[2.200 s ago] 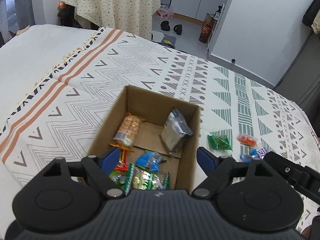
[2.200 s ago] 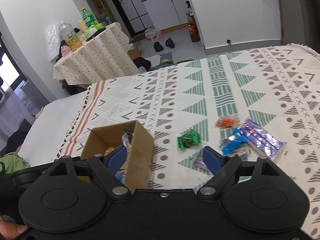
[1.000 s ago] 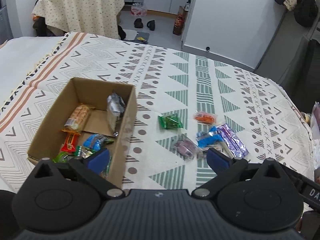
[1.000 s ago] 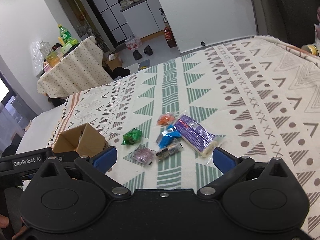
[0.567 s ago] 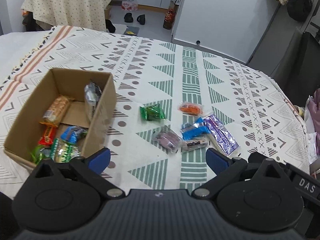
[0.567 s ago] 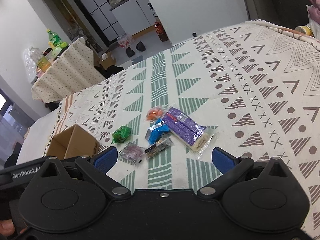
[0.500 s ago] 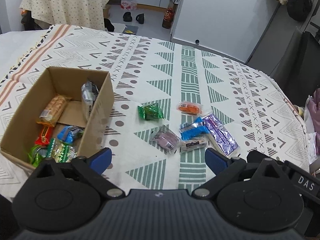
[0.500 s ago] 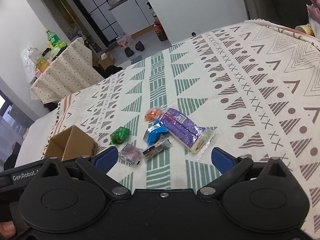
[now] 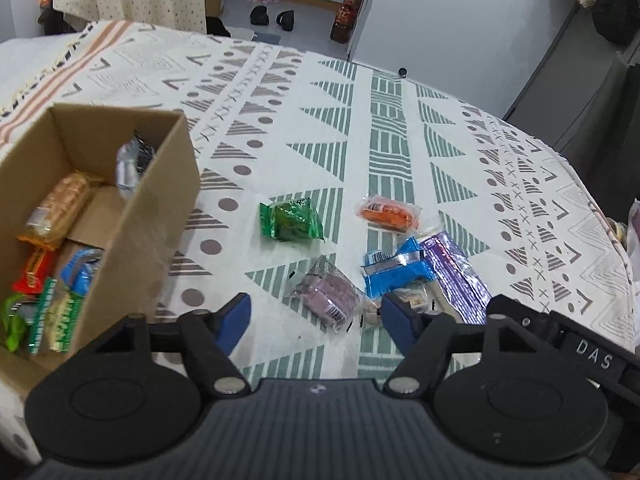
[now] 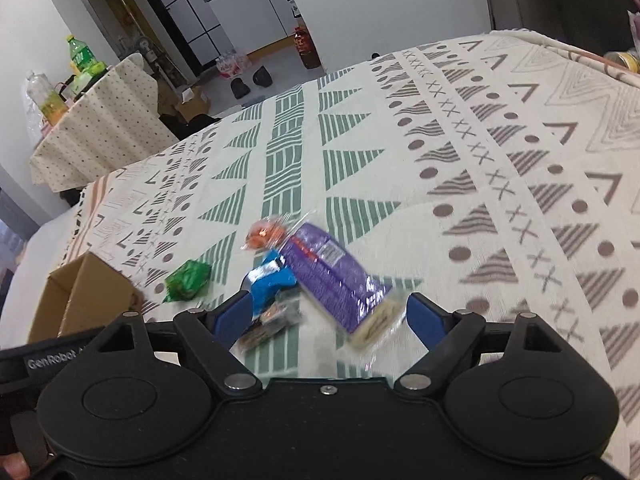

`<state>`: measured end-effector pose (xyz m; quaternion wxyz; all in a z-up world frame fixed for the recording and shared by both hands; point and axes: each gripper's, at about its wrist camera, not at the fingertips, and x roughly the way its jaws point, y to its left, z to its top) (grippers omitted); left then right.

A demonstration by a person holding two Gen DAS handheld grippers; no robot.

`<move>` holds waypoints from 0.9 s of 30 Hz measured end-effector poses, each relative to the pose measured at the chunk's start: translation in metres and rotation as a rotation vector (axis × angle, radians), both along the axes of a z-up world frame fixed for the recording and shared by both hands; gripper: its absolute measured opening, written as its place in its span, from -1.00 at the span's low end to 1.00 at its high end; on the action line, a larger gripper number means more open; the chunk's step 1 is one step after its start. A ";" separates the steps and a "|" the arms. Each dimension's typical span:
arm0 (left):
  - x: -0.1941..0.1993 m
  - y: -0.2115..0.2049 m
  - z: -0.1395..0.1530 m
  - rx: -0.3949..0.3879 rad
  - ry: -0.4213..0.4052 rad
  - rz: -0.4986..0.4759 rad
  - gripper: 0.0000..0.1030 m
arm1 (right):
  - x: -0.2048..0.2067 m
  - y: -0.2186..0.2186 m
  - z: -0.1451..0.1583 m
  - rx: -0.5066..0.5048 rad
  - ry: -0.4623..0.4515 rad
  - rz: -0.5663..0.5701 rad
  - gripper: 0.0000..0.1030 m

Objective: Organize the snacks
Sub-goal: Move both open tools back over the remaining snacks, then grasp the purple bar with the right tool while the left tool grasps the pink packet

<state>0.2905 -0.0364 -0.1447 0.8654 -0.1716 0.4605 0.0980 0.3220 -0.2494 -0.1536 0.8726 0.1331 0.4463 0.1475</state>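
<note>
A brown cardboard box (image 9: 168, 196) stands at the left and holds several wrapped snacks. Loose on the patterned cloth lie a green packet (image 9: 291, 221), an orange packet (image 9: 387, 213), a blue packet (image 9: 396, 270), a long purple packet (image 9: 456, 272) and a small mauve packet (image 9: 328, 300). My left gripper (image 9: 314, 316) is open, low over the mauve packet. My right gripper (image 10: 331, 314) is open, its fingers either side of the long purple packet (image 10: 334, 280), with the blue packet (image 10: 266, 280) by its left finger.
The patterned cloth (image 10: 480, 160) covers a bed. Beyond its far edge are a floor with shoes (image 9: 272, 16), a bottle (image 10: 304, 54) and a side table with a dotted cloth (image 10: 100, 120). A person's hand (image 10: 16, 464) shows at the lower left.
Both grippers have come down and forward toward the loose packets. The left one swung right, away from the box. The right one now straddles the purple packet.
</note>
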 end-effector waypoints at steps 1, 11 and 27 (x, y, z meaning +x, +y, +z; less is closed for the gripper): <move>0.003 0.000 -0.003 -0.001 0.003 0.006 0.30 | 0.003 0.001 -0.001 -0.001 -0.002 0.002 0.60; 0.027 -0.010 -0.032 0.015 0.025 0.005 0.29 | 0.025 0.011 -0.019 -0.016 0.017 0.044 0.43; 0.044 -0.024 -0.060 0.097 0.057 0.041 0.27 | 0.036 0.015 -0.032 -0.033 0.044 0.081 0.43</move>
